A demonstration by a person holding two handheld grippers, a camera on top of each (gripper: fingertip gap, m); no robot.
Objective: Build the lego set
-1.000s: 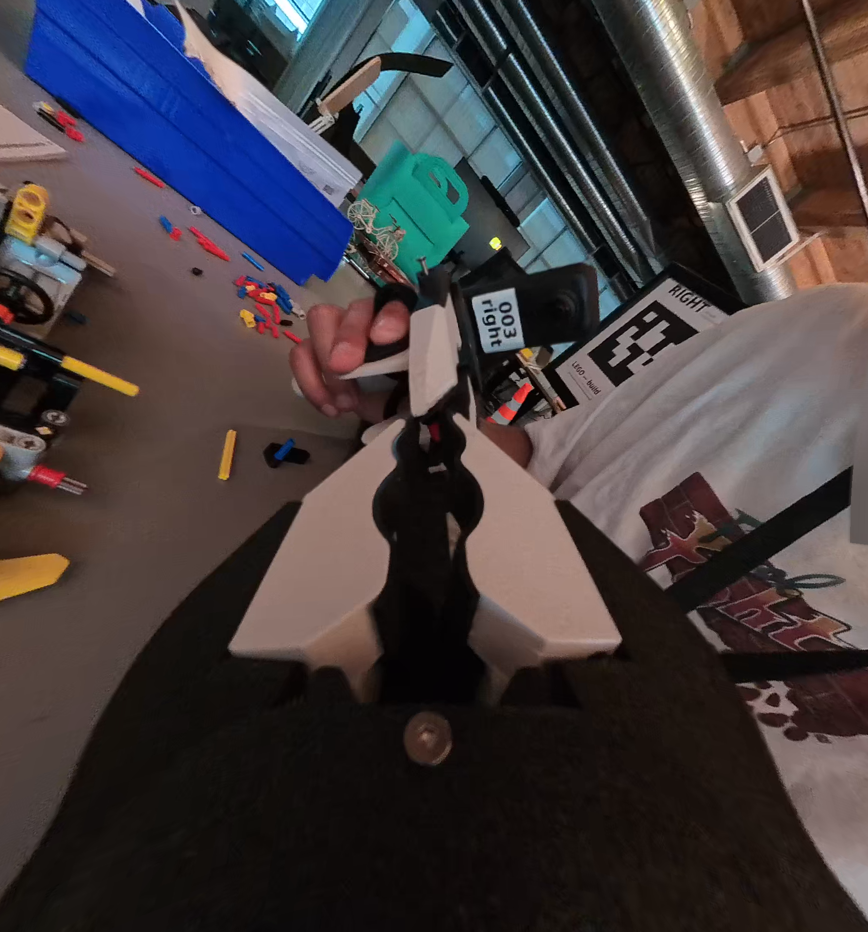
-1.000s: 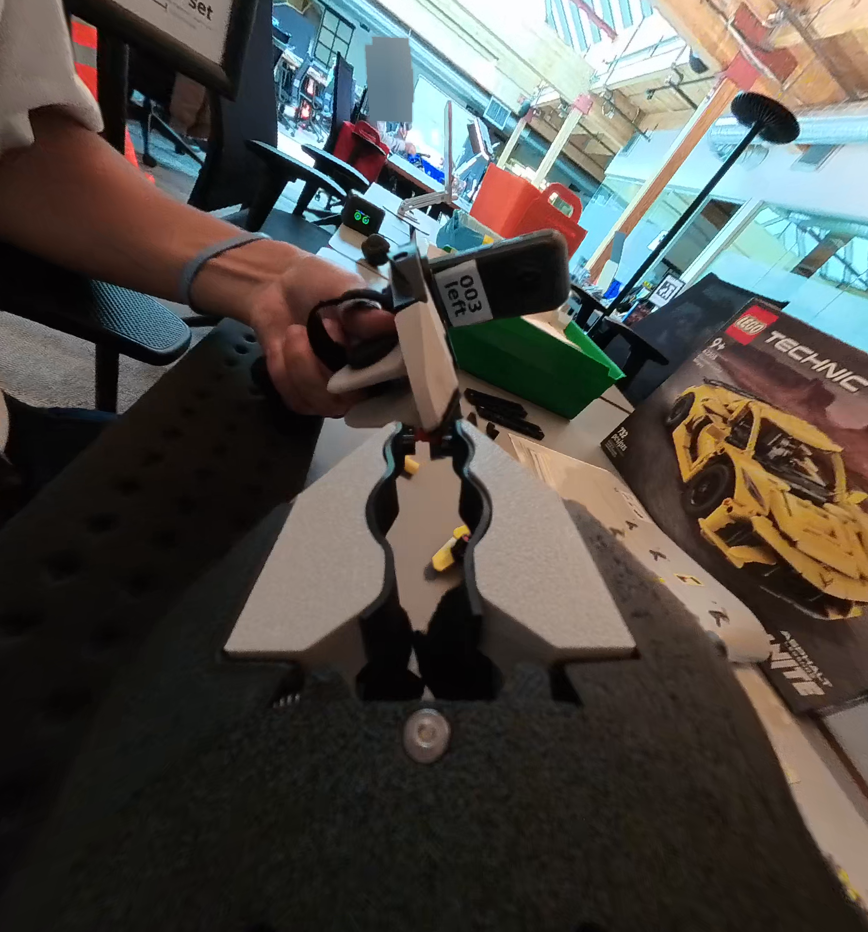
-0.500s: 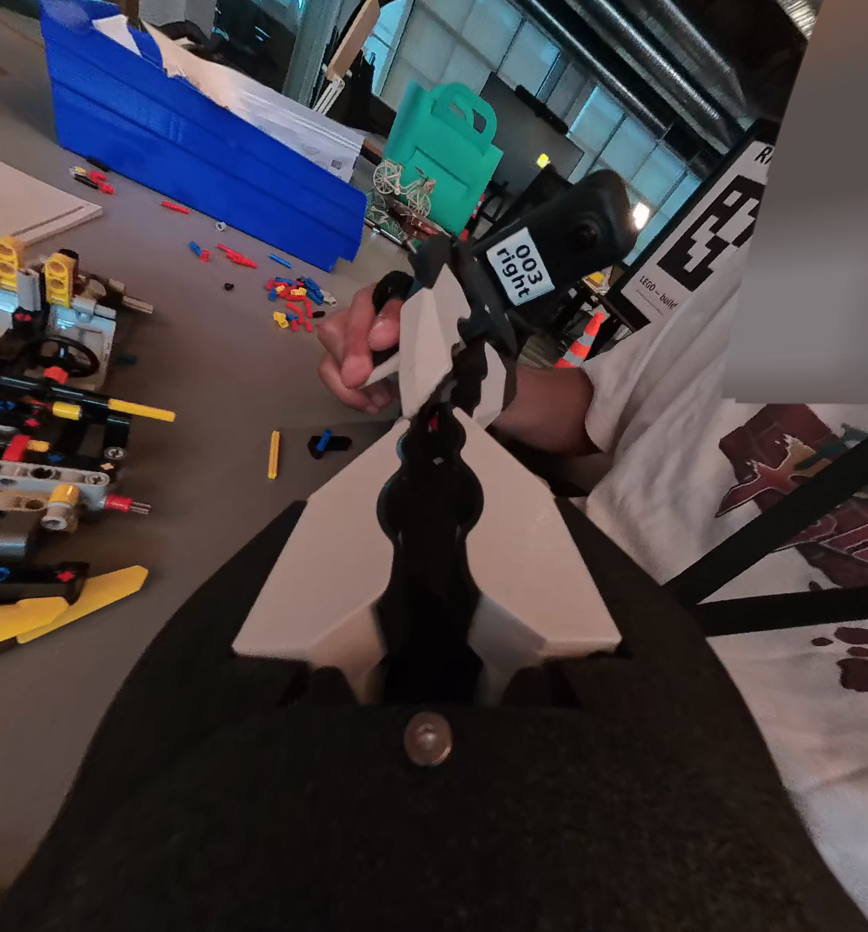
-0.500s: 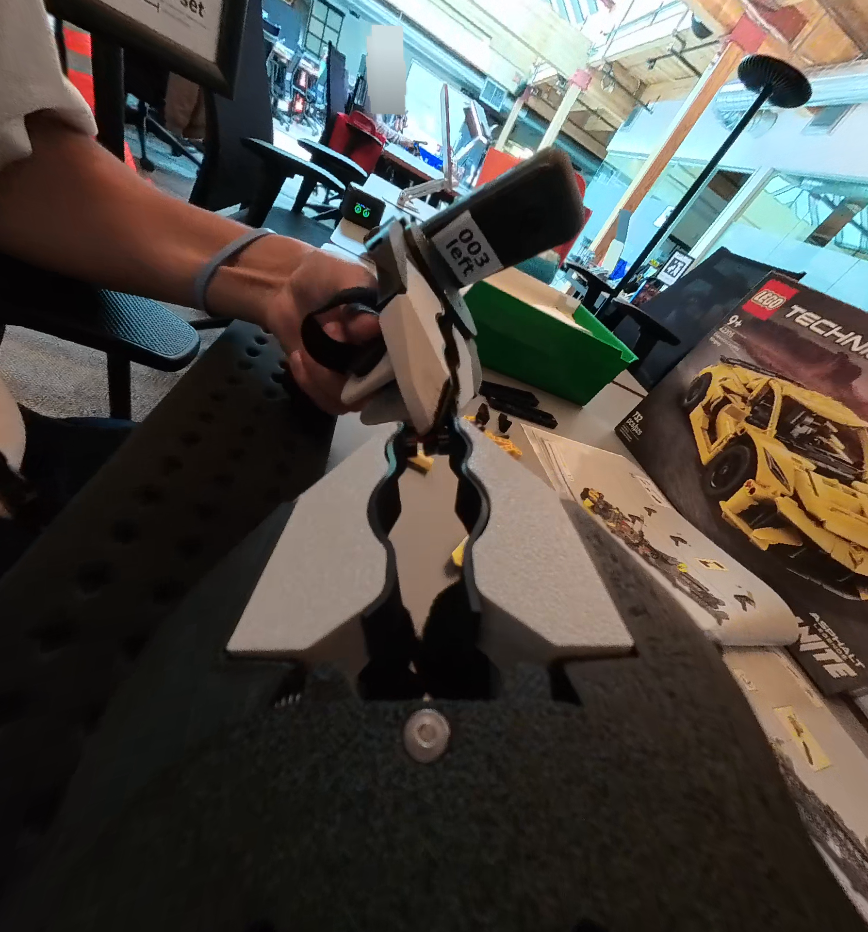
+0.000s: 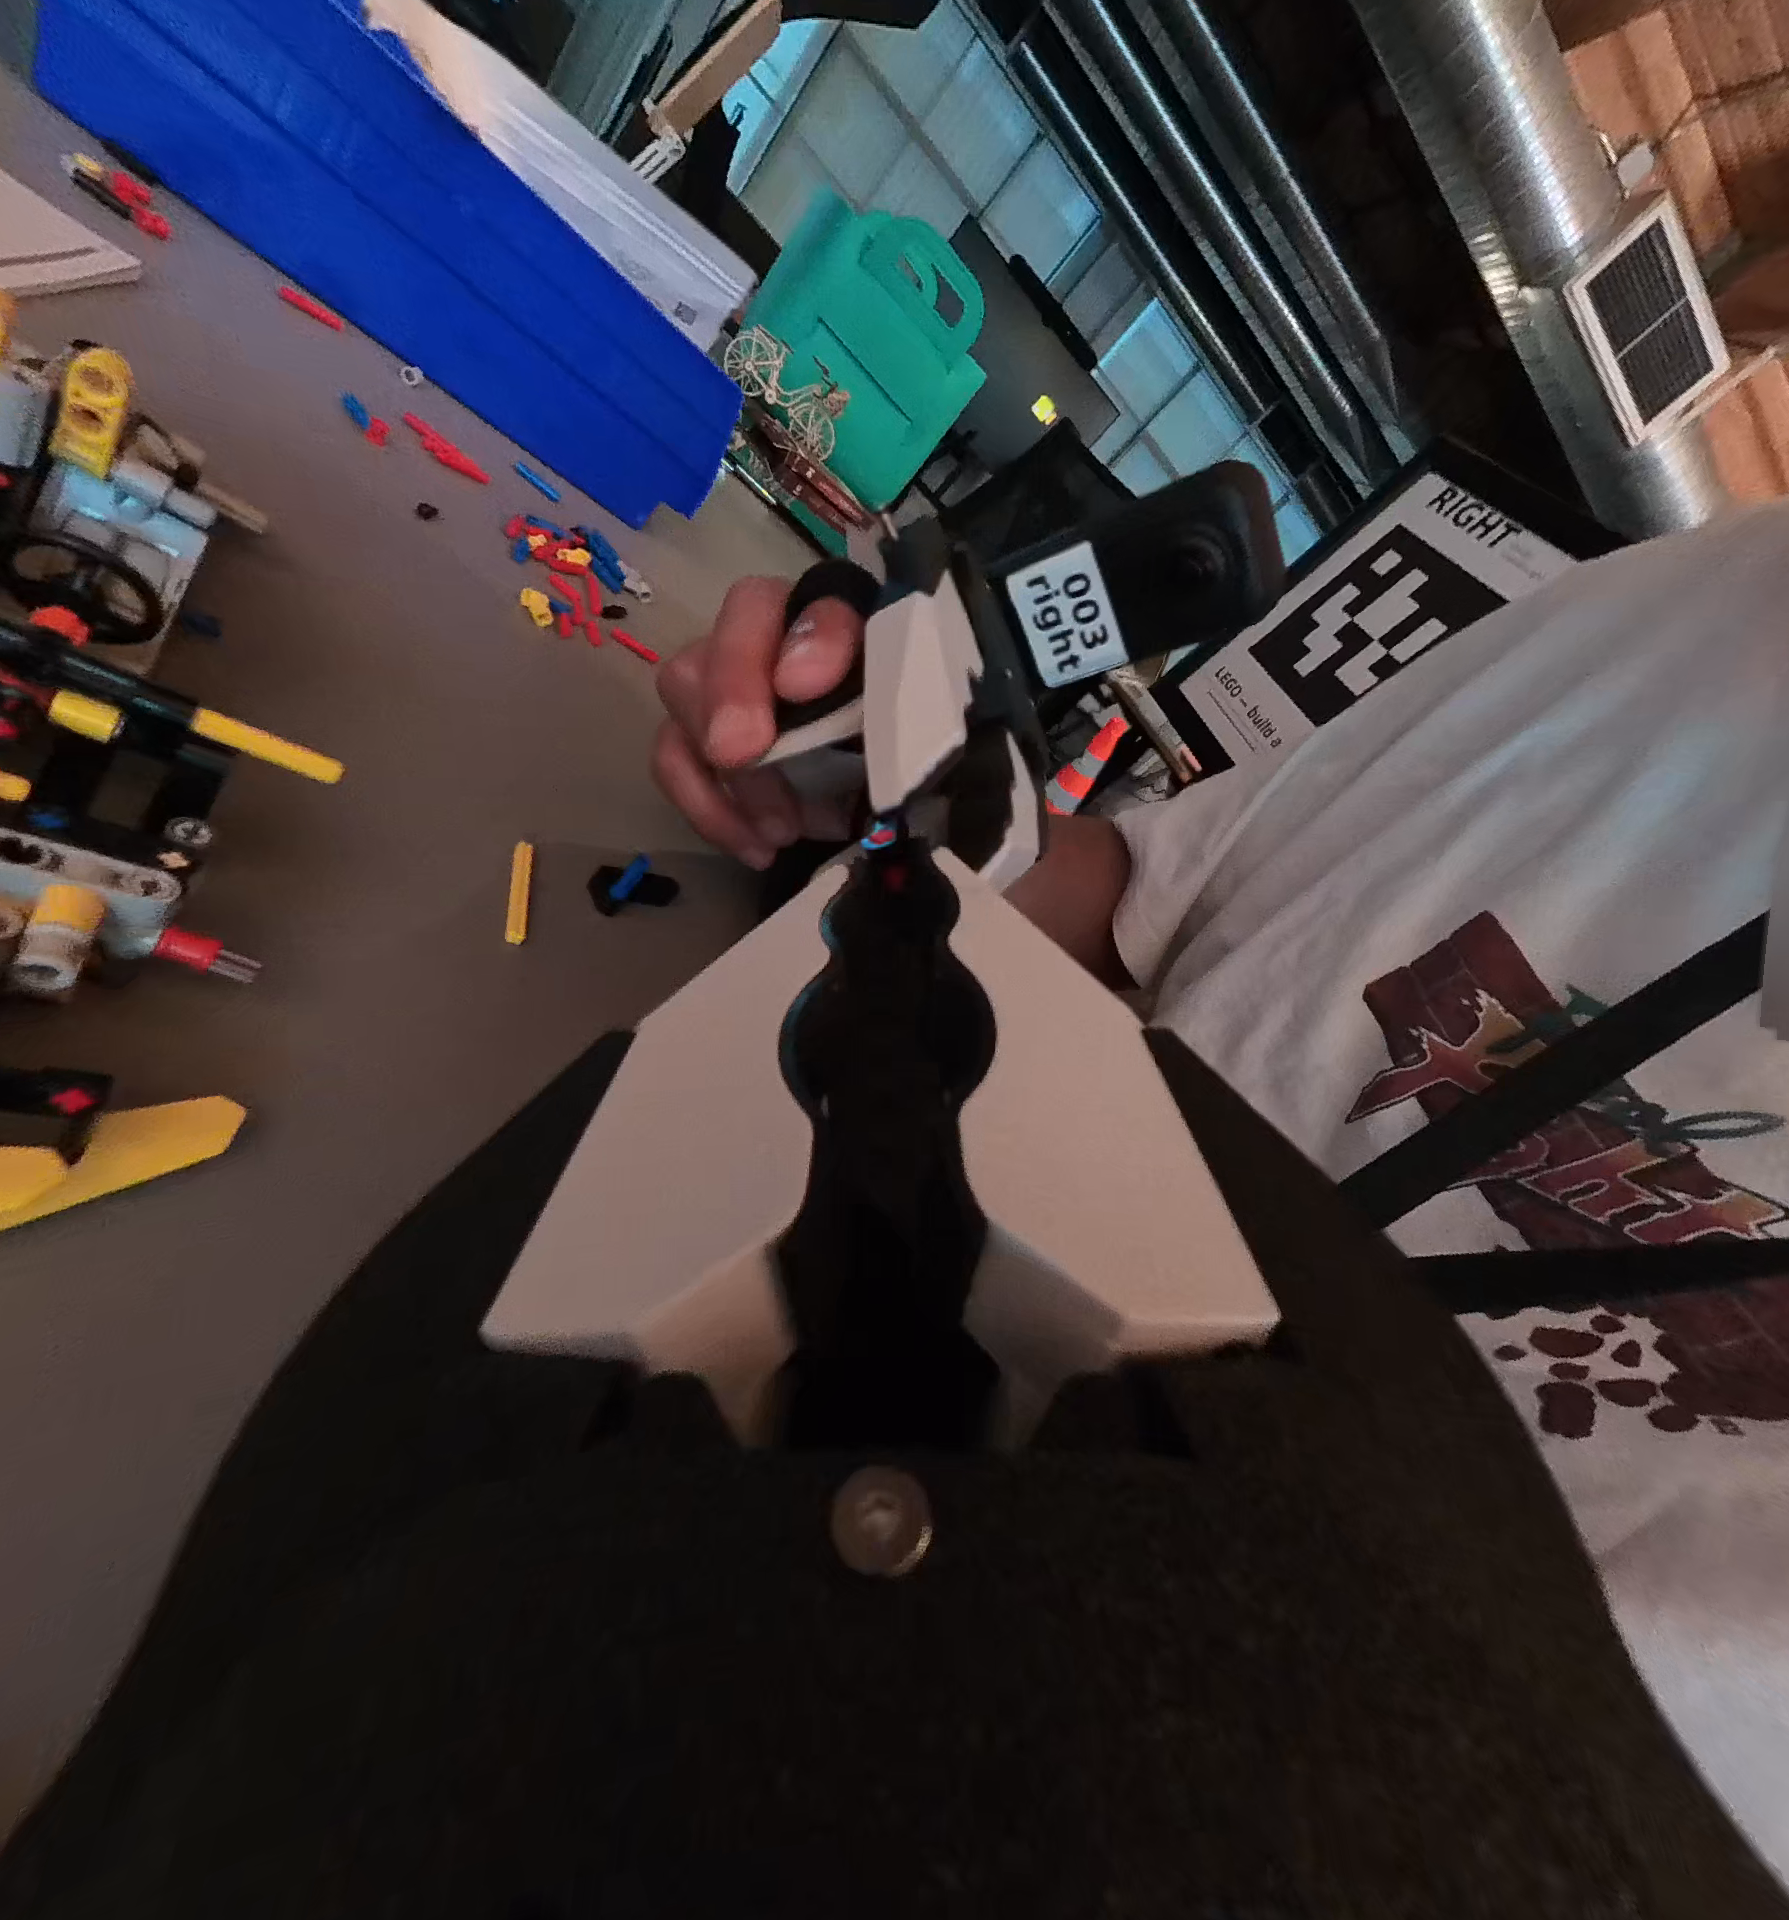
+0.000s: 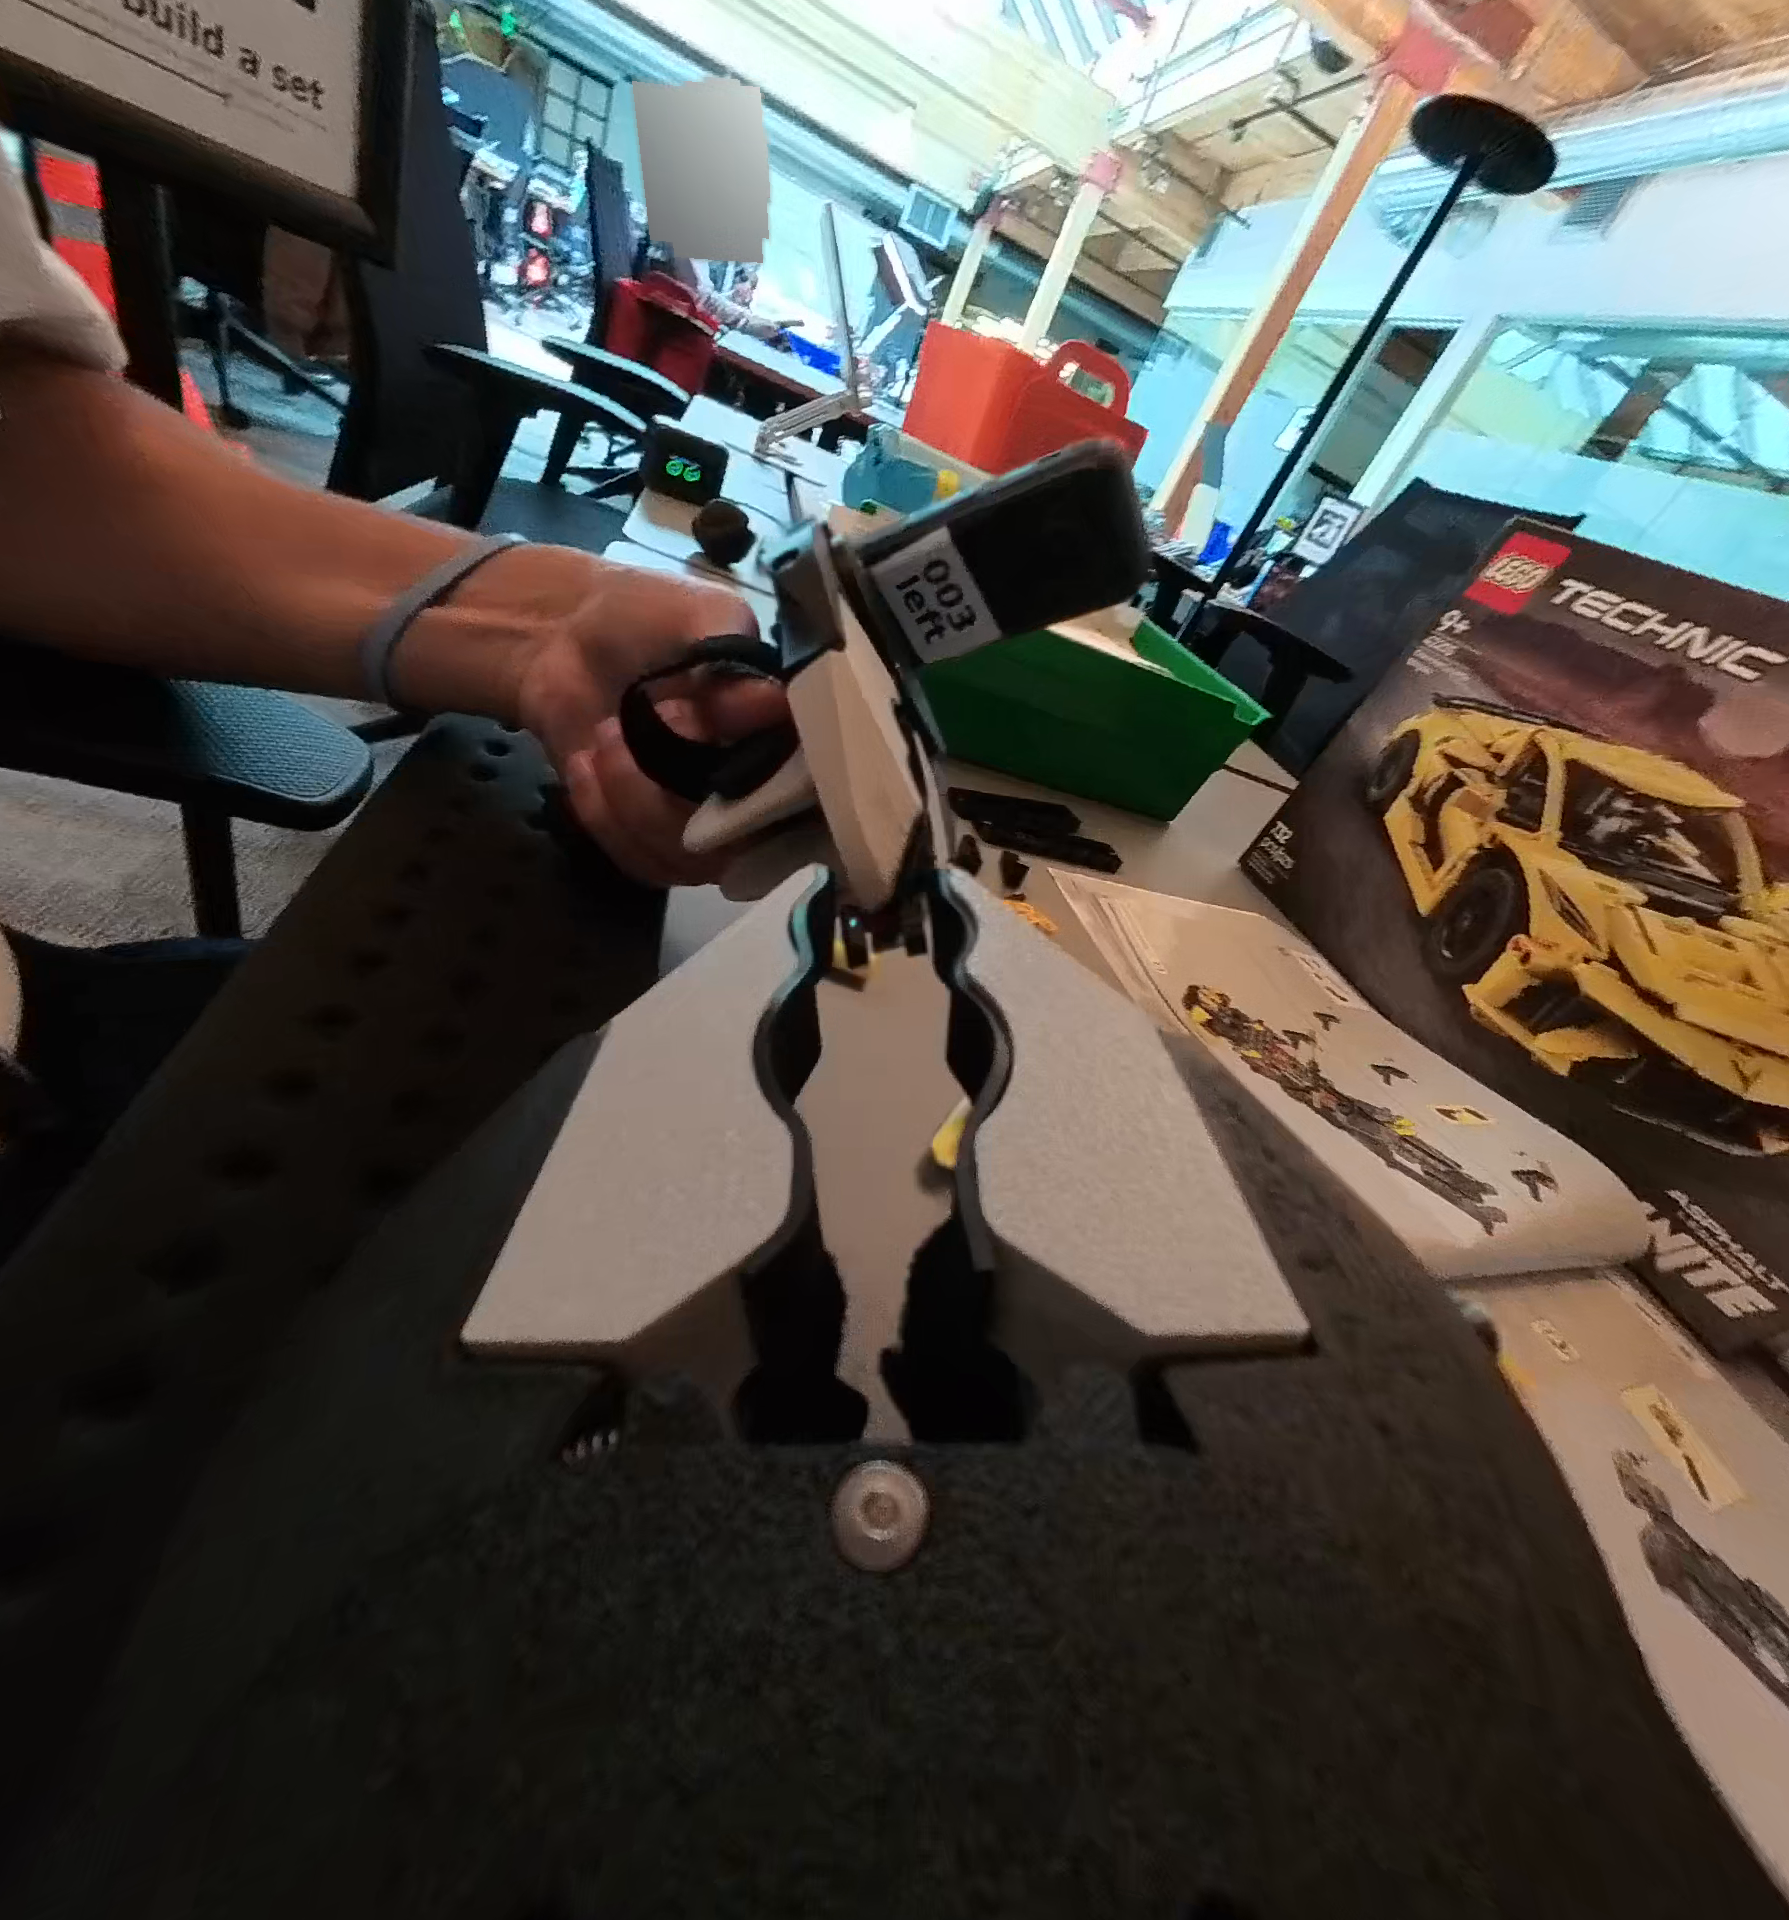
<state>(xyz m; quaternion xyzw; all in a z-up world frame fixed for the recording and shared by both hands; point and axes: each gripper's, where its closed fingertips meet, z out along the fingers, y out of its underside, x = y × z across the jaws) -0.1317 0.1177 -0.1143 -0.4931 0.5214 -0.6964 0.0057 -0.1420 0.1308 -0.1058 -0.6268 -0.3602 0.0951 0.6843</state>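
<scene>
My two grippers meet tip to tip in the air above the grey table [image 5: 370,935]. In the left wrist view my left gripper [image 5: 885,878] is shut on a small lego piece with a red spot [image 5: 895,879]. The right gripper [image 5: 895,831], held by a hand [image 5: 734,717], points at it from across. In the right wrist view my right gripper [image 6: 877,930] is shut at its tips on a small black lego piece with a yellow bit [image 6: 854,948]. The left gripper [image 6: 885,894] touches that piece from above.
A partly built lego model [image 5: 59,727], a yellow panel [image 5: 90,1153], a yellow axle [image 5: 519,891], a black and blue piece [image 5: 630,886] and loose pins [image 5: 573,582] lie by a blue bin [image 5: 350,239]. The set box [image 6: 1596,883], a booklet [image 6: 1337,1060] and a green tray [image 6: 1077,717] stand on the right side. Only a small space, under 4 cm, lies between the two pairs of fingers.
Both grippers have stayed tip to tip and tilted back and forth together. The left gripper now leans more steeply onto the right gripper's tips.
</scene>
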